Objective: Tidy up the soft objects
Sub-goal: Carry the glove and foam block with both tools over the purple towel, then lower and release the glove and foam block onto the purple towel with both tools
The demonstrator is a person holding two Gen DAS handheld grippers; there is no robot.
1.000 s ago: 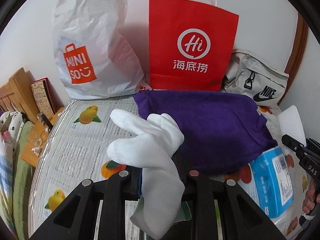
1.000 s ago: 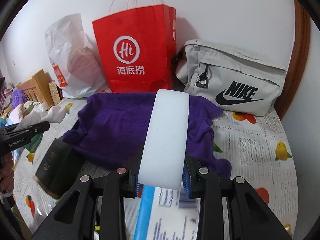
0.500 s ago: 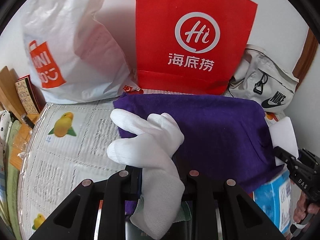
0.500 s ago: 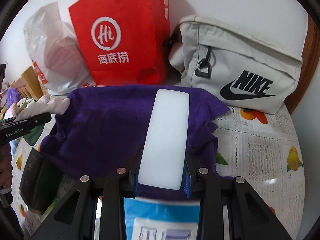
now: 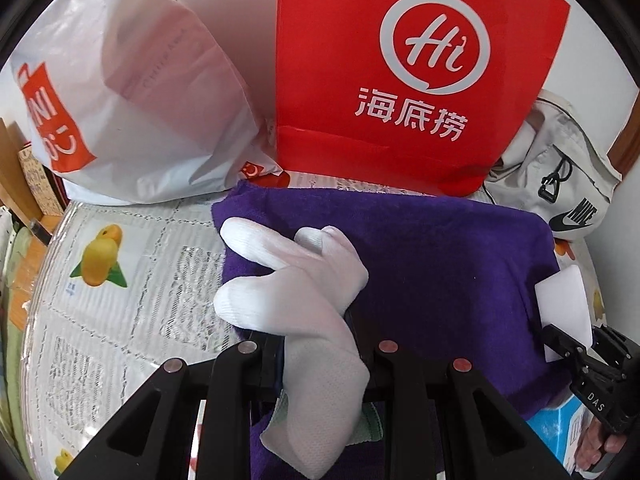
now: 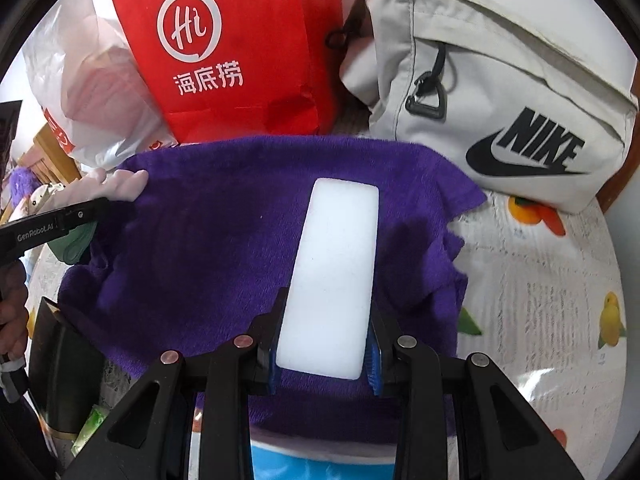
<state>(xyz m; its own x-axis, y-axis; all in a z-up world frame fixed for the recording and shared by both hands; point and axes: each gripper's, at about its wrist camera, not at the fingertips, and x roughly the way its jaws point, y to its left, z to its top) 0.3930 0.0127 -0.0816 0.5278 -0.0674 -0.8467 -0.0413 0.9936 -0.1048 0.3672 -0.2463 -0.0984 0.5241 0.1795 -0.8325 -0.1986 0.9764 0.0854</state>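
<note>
**Socks and sponge held over the towel**

White socks sit clamped in my left hand-held gripper; my right hand-held gripper grips the white sponge. Both hover above the purple towel on the surface.

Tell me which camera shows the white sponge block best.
The right wrist view: the white sponge block fills the centre, clamped in the right gripper, over the purple towel. The left wrist view shows only its end at the right edge.
</note>
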